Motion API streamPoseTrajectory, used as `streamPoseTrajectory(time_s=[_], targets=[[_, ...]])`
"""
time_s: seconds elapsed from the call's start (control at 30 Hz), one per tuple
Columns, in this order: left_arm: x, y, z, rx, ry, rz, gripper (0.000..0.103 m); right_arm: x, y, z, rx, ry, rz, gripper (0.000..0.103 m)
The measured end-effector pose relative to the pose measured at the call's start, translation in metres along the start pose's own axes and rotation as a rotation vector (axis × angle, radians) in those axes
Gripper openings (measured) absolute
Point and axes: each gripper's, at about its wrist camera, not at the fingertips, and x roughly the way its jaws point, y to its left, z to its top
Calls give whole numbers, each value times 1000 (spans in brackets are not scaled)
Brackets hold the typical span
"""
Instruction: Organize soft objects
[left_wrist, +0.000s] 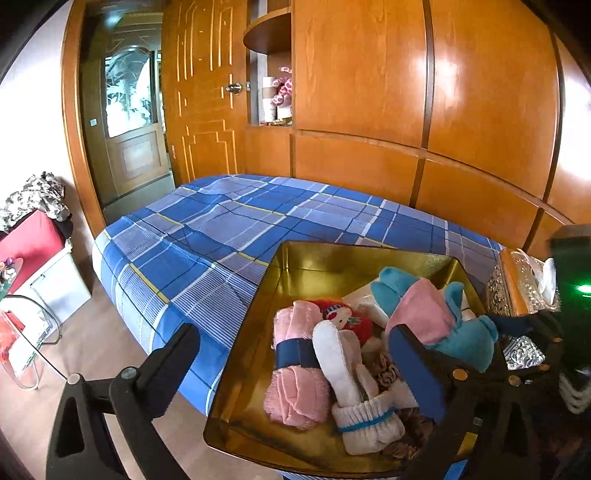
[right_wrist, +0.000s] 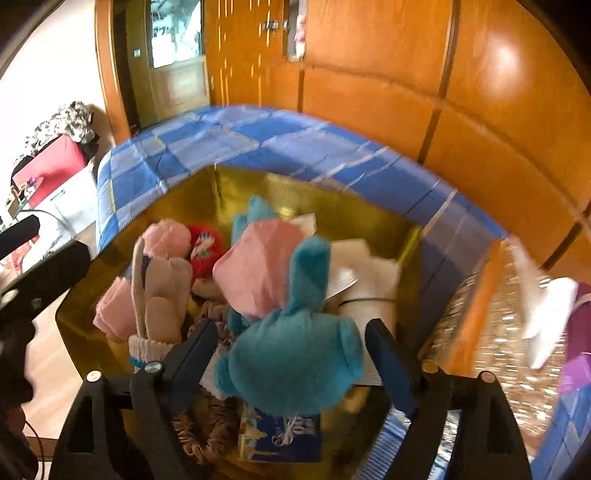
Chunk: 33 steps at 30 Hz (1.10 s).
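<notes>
A gold tin sits on the bed and holds soft things: a pink rolled towel with a blue band, a white sock bundle, a red doll and a blue-and-pink plush toy. My left gripper is open wide above the tin's left side, with nothing gripped. In the right wrist view the plush toy lies on top of the pile inside the tin. My right gripper is open around it, and its pads do not press on the toy.
The bed has a blue plaid sheet and stands against wooden wardrobe panels. A silver patterned tissue box stands right of the tin. A red box and a white container are on the floor at the left, beside a doorway.
</notes>
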Motion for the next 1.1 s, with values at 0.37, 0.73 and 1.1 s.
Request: streamPoseTrajectory(time_s=[0.37,0.73,1.1], targets=[[-7,-10,-5,7,-13,-2,103,-62,-18,-31,180,-170,-131,84],[-11,-28,-13,42,-10,-17,103,-69,-21,-40,202,-205,-224,84],[-13,-28,-13,33,-15,-12,103,-70,-15,-42,197,-209,-227,84]])
